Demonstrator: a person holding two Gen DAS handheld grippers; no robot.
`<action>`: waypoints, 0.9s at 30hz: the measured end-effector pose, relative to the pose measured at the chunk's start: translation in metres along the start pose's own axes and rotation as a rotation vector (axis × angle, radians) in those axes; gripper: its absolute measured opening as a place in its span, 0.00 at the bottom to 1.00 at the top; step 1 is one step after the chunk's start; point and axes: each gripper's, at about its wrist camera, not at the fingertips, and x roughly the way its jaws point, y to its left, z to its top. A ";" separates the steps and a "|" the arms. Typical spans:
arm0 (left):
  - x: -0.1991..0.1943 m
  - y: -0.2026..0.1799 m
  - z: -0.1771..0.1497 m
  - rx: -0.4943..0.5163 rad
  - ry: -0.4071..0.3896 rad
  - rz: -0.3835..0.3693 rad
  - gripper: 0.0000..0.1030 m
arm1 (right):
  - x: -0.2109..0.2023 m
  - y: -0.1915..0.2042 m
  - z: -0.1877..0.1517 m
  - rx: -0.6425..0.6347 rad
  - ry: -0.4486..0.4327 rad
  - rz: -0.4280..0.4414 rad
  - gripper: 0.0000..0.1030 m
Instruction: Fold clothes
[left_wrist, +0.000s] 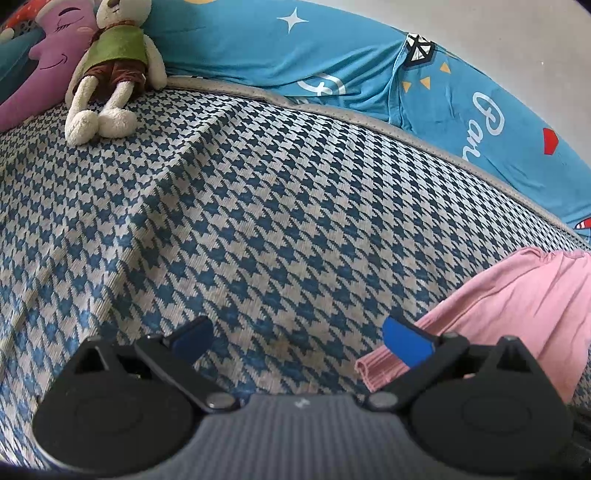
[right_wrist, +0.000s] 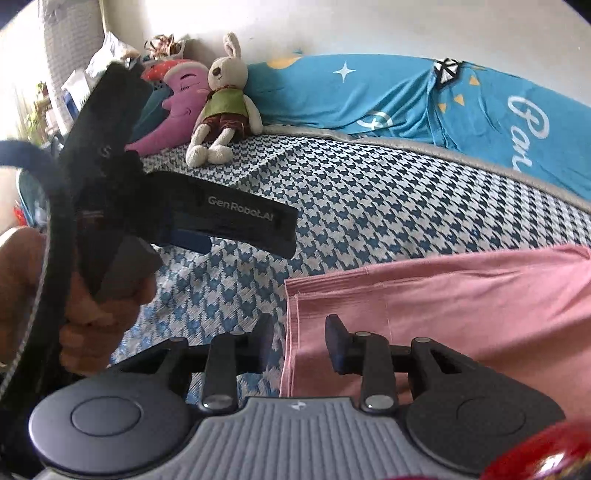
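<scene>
On the near right part of the bed (right_wrist: 369, 206), the pink garment (right_wrist: 461, 295) lies flat on the houndstooth cover, its straight hemmed left edge running toward the near side and a stitched seam showing a little way in from that edge. It looks like thin, soft knit: light, limp, likely to sag and crease wherever it is not supported, so I judge a pinch at a hemmed corner or along the doubled hem gives the firmest hold. The right hand-held gripper (right_wrist: 301, 345) hangs over that left edge with its jaws partly apart, one finger over the cover and the other over the pink cloth; nothing is pinched between them. The left hand-held gripper (left_wrist: 297, 338) is spread wide and empty above bare cover, its right blue pad just beside the ribbed corner of the pink garment (left_wrist: 509, 306). Farther off, near the bed's far left corner, a stuffed rabbit (right_wrist: 221, 107) sits against a purple plush (right_wrist: 173, 110), and a blue printed quilt (right_wrist: 424, 99) runs along the far edge.
</scene>
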 end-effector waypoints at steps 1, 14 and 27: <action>0.000 0.000 0.000 0.000 0.001 0.001 0.99 | 0.005 0.002 0.001 -0.009 0.001 -0.009 0.30; -0.003 0.006 0.002 -0.024 -0.005 0.002 0.99 | 0.034 0.004 0.003 0.007 0.001 -0.113 0.07; -0.005 0.013 -0.001 -0.055 -0.024 0.008 0.99 | 0.038 0.010 0.017 0.064 -0.041 -0.044 0.06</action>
